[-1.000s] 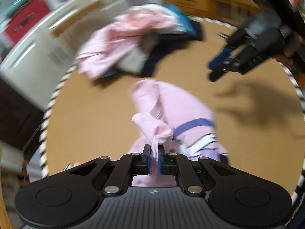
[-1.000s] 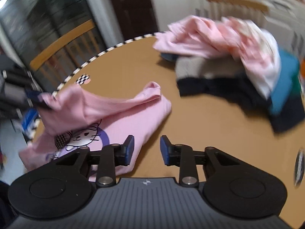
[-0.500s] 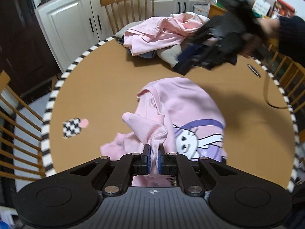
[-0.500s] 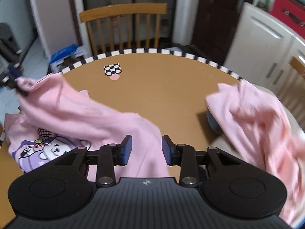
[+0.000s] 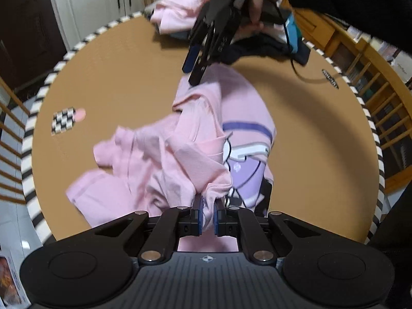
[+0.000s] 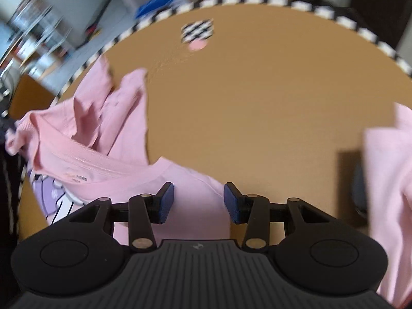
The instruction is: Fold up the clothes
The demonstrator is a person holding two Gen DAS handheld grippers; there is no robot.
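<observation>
A pink T-shirt (image 5: 195, 139) with a purple cartoon print lies crumpled on the round brown table (image 5: 118, 77). My left gripper (image 5: 207, 213) is shut on a bunched fold of the shirt at its near edge. My right gripper (image 6: 198, 202) is open and empty, its jaws hanging just above the shirt's far shoulder (image 6: 190, 180). In the left wrist view the right gripper (image 5: 197, 64) points down at the shirt's far end. The neckline (image 6: 85, 162) faces the right wrist camera.
A pile of other clothes (image 5: 180, 15), pink, dark and teal, lies at the table's far side, and also shows in the right wrist view (image 6: 386, 170). A checkered marker (image 5: 63, 123) is stuck on the table. Wooden chairs (image 5: 376, 108) ring the striped table edge.
My right gripper has swung from above the clothes pile down over the shirt's far end. My left gripper keeps its hold; the shirt has spread out more to the left.
</observation>
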